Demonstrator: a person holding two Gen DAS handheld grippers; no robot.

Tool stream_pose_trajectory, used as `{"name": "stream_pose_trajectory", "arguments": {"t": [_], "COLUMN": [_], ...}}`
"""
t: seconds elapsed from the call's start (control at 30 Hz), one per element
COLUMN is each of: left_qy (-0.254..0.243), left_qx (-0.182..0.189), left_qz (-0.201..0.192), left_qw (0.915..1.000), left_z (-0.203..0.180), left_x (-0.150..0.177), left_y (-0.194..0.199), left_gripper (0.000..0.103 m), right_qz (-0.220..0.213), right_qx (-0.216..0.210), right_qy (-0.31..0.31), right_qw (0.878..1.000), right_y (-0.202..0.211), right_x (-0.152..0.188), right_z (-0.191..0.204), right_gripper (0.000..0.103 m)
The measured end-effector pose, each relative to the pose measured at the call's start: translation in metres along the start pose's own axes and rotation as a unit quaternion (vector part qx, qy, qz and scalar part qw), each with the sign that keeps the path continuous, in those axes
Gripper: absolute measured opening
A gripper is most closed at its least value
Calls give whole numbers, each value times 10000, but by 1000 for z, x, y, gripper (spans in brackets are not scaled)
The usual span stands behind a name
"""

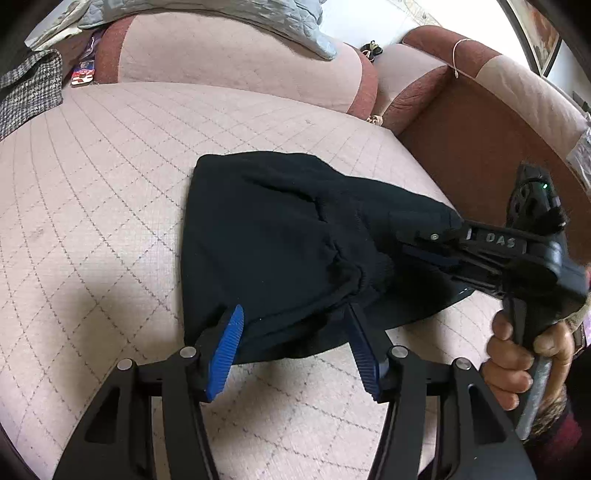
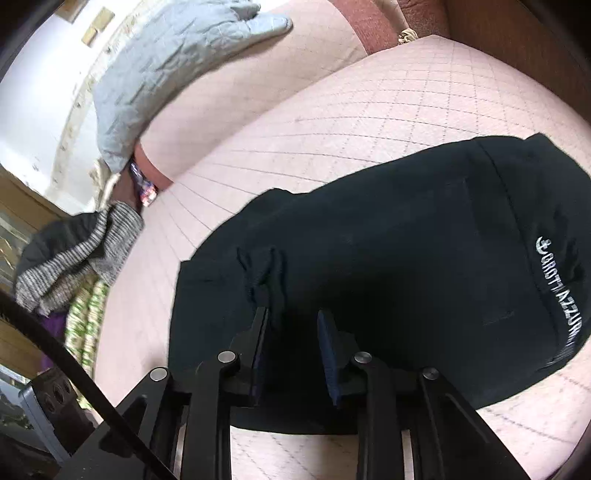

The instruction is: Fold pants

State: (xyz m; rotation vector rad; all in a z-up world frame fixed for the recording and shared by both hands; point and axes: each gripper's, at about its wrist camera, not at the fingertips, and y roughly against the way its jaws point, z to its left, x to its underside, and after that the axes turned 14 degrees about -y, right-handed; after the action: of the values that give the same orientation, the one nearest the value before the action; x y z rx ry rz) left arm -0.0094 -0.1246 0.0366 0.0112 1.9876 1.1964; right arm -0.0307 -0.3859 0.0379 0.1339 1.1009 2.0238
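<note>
Black pants (image 1: 277, 240), folded into a compact bundle, lie on the pink quilted sofa seat (image 1: 92, 184). My left gripper (image 1: 293, 321) is open at the bundle's near edge, and its blue pads (image 1: 225, 350) straddle the cloth there without pressing it. From the right, my right gripper (image 1: 412, 243) reaches over the pants, held by a person's hand (image 1: 517, 354). In the right wrist view the pants (image 2: 406, 240) show white lettering (image 2: 557, 295). There my right gripper (image 2: 293, 321) hovers over the dark cloth with a narrow gap between its pads and nothing pinched.
A grey quilted cover (image 1: 258, 22) drapes over the sofa back (image 1: 221, 55). A houndstooth garment (image 1: 29, 92) lies at the seat's far left. Grey knit clothes (image 2: 74, 258) are piled at the seat's left end. A brown armrest (image 1: 480, 129) bounds the right side.
</note>
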Motion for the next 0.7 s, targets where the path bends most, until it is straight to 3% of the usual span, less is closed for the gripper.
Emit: {"name": "stream_pose_trajectory", "arguments": {"t": [0.27,0.47,0.57,0.7], "left_qy": [-196,-583,-729,-1129], "left_qx": [-353,-532,-497,-355], "left_qz": [81,209,204,200], "left_qw": [9992,9967,9959,9928], "left_z": [-10,-27,-39,-63], "left_x": [3,-9,-20,-45], "left_y": [6,2,-1,-7], "left_gripper": [57,61,63,63], "right_qz": [-306,-641,-959,-1781], "right_qx": [-107,252,237,328], "right_qy": [370,535,313,-374], "right_qw": [9988,9962,9946,9828], "right_y": [8,20,45,96], "right_x": [28,37,32,23], "right_z": [9,-2,-17,-52], "right_gripper": [29,29,29,31]}}
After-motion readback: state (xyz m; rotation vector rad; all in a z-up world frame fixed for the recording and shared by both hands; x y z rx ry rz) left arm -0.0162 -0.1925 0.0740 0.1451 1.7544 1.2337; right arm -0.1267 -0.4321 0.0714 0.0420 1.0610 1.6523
